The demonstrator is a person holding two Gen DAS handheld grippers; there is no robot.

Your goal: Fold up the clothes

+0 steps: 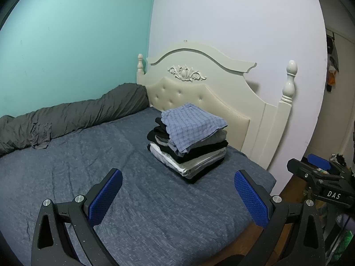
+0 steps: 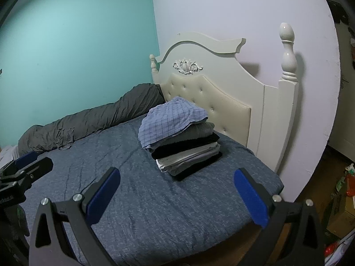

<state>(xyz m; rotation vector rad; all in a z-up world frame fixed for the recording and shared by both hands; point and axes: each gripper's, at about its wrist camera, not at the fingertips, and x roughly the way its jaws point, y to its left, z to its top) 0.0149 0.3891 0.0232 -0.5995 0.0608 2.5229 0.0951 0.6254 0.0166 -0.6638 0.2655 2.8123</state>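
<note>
A stack of folded clothes point(image 1: 188, 146) stands on the blue bed sheet point(image 1: 99, 155) near the headboard, topped by a blue checked garment point(image 1: 193, 126). The same stack point(image 2: 184, 141) and checked garment point(image 2: 170, 122) show in the right wrist view. My left gripper point(image 1: 178, 177) hovers open over the bed, short of the stack, holding nothing. My right gripper point(image 2: 177, 175) is open too, empty, just before the stack. The right gripper point(image 1: 319, 168) appears at the right edge of the left wrist view; the left gripper point(image 2: 24, 166) shows at the left edge of the right wrist view.
A rolled grey duvet point(image 1: 73, 119) lies along the teal wall point(image 1: 77, 33). The cream headboard point(image 1: 221, 84) with its posts rises behind the stack. The bed's corner point(image 2: 275, 184) drops to a wooden floor with clutter point(image 2: 341, 190) at the right.
</note>
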